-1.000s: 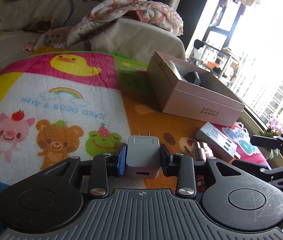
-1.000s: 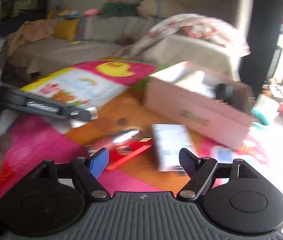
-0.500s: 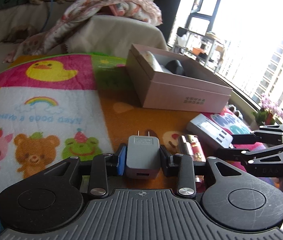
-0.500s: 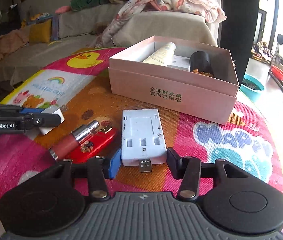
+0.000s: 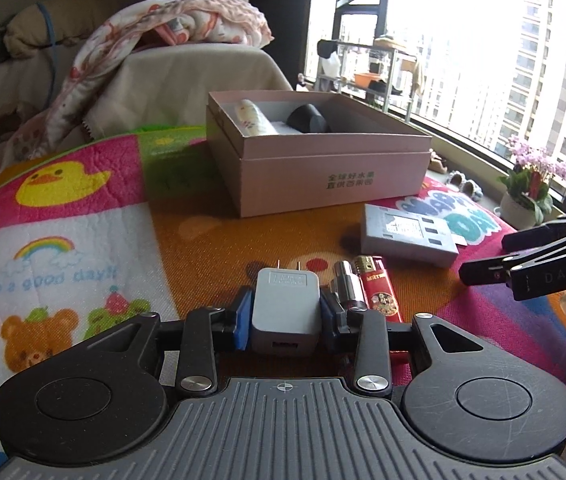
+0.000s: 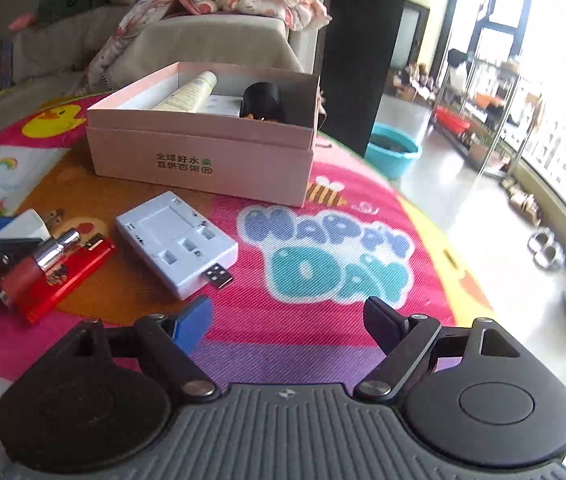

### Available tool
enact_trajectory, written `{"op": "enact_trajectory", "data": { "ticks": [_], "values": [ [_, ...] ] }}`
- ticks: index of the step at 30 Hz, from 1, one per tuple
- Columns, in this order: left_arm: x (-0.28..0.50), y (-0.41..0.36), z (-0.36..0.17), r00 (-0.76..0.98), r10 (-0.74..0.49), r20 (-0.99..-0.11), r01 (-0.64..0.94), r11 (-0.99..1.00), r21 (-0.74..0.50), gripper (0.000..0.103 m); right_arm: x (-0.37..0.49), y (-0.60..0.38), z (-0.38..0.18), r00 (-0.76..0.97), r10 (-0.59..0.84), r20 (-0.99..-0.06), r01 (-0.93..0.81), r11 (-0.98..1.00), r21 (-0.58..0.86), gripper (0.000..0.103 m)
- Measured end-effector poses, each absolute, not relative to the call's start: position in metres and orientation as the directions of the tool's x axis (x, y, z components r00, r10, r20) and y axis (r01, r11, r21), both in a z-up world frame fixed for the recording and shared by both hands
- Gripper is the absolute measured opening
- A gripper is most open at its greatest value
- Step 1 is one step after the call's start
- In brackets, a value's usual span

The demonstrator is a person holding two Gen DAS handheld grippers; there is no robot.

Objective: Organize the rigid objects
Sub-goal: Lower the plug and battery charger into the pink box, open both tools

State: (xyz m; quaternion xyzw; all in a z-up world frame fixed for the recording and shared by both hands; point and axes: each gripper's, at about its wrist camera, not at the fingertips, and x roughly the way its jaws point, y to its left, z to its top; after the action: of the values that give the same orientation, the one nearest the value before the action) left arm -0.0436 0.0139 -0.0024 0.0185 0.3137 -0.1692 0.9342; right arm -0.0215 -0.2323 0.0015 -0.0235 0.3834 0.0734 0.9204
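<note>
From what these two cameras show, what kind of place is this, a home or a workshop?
Most likely a home living room, high in an apartment building. A sofa with a blanket draped over it stands behind a cartoon play mat, and tall residential towers show through the window.

A home living room in a high-rise flat. A sofa (image 5: 7, 76) draped with a blanket (image 5: 171, 28) stands behind a cartoon play mat (image 5: 63, 220). Wide windows (image 5: 483, 40) show apartment towers, with a potted plant (image 5: 531, 188) on the sill.
</note>
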Motion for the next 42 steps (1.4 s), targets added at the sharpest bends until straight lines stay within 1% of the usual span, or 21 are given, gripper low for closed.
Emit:
{"op": "enact_trajectory", "data": {
  "ticks": [2, 6, 9, 13, 15, 17, 18, 20, 21, 22, 23, 25, 28, 30, 34, 36, 38, 40, 42],
  "values": [
    [-0.044, 0.014, -0.002, 0.747, -0.303, -0.592, 0.328, 0.942, -0.068, 0.039, -0.023, -0.233, 0.001, 0.693, 0.155, -0.705, -0.153, 0.986, 0.066, 0.091],
    [-0.045, 0.013, -0.003, 0.749, -0.293, -0.594, 0.328, 0.943, -0.051, 0.039, -0.021, -0.223, -0.002, 0.698, 0.149, -0.701, -0.151, 0.987, 0.06, 0.098],
    [-0.045, 0.013, -0.003, 0.749, -0.294, -0.594, 0.329, 0.943, -0.052, 0.039, -0.01, -0.211, -0.002, 0.701, 0.126, -0.702, -0.152, 0.988, 0.025, 0.098],
    [-0.045, 0.013, -0.003, 0.751, -0.289, -0.594, 0.328, 0.944, -0.043, 0.038, 0.009, -0.198, 0.002, 0.689, 0.157, -0.708, -0.153, 0.986, 0.07, 0.098],
    [-0.046, 0.012, -0.003, 0.752, -0.287, -0.593, 0.327, 0.944, -0.042, 0.038, 0.012, -0.194, 0.003, 0.679, 0.194, -0.708, -0.2, 0.977, 0.077, 0.097],
    [-0.046, 0.013, -0.003, 0.752, -0.289, -0.593, 0.326, 0.944, -0.047, 0.039, 0.006, -0.195, 0.001, 0.676, 0.204, -0.708, -0.251, 0.967, 0.04, 0.097],
    [-0.046, 0.013, -0.003, 0.751, -0.29, -0.593, 0.326, 0.944, -0.049, 0.039, 0.003, -0.198, 0.0, 0.684, 0.185, -0.706, -0.259, 0.966, 0.003, 0.096],
    [-0.046, 0.013, -0.003, 0.751, -0.29, -0.593, 0.326, 0.944, -0.05, 0.039, -0.003, -0.208, -0.001, 0.734, 0.066, -0.676, -0.178, 0.979, -0.097, 0.095],
    [-0.046, 0.013, -0.003, 0.751, -0.29, -0.593, 0.326, 0.944, -0.049, 0.039, -0.005, -0.215, 0.0, 0.766, -0.04, -0.642, -0.083, 0.984, -0.16, 0.095],
    [-0.046, 0.013, -0.003, 0.752, -0.288, -0.594, 0.325, 0.944, -0.045, 0.039, -0.008, -0.219, 0.002, 0.789, -0.109, -0.604, -0.019, 0.979, -0.201, 0.093],
    [-0.045, 0.012, -0.003, 0.752, -0.286, -0.594, 0.325, 0.945, -0.043, 0.039, -0.012, -0.222, 0.004, 0.808, -0.116, -0.577, -0.006, 0.979, -0.205, 0.093],
    [-0.045, 0.012, -0.003, 0.753, -0.285, -0.594, 0.325, 0.945, -0.04, 0.039, -0.018, -0.227, 0.012, 0.818, -0.017, -0.575, -0.065, 0.991, -0.121, 0.093],
    [-0.045, 0.012, -0.003, 0.753, -0.285, -0.593, 0.326, 0.945, -0.041, 0.039, -0.013, -0.218, 0.014, 0.773, 0.146, -0.618, -0.182, 0.983, 0.004, 0.094],
    [-0.046, 0.012, -0.003, 0.752, -0.286, -0.593, 0.326, 0.945, -0.042, 0.039, 0.0, -0.205, 0.013, 0.761, 0.132, -0.635, -0.183, 0.983, -0.015, 0.094],
    [-0.046, 0.013, -0.003, 0.752, -0.289, -0.592, 0.325, 0.944, -0.048, 0.039, 0.024, -0.175, 0.012, 0.79, 0.051, -0.611, -0.178, 0.973, -0.148, 0.095],
    [-0.045, 0.013, -0.003, 0.751, -0.29, -0.593, 0.325, 0.944, -0.051, 0.039, 0.039, -0.172, 0.01, 0.771, 0.029, -0.636, -0.173, 0.971, -0.165, 0.098],
    [-0.045, 0.015, -0.003, 0.75, -0.294, -0.593, 0.322, 0.945, -0.06, 0.039, 0.055, -0.178, 0.004, 0.739, 0.012, -0.674, -0.147, 0.979, -0.143, 0.098],
    [-0.045, 0.016, -0.003, 0.749, -0.297, -0.592, 0.321, 0.945, -0.068, 0.038, 0.06, -0.185, -0.002, 0.715, 0.046, -0.698, -0.147, 0.985, -0.086, 0.097],
    [-0.045, 0.016, -0.003, 0.751, -0.295, -0.591, 0.318, 0.946, -0.068, 0.038, 0.055, -0.192, -0.002, 0.713, 0.099, -0.694, -0.168, 0.985, -0.032, 0.091]
  ]
}}
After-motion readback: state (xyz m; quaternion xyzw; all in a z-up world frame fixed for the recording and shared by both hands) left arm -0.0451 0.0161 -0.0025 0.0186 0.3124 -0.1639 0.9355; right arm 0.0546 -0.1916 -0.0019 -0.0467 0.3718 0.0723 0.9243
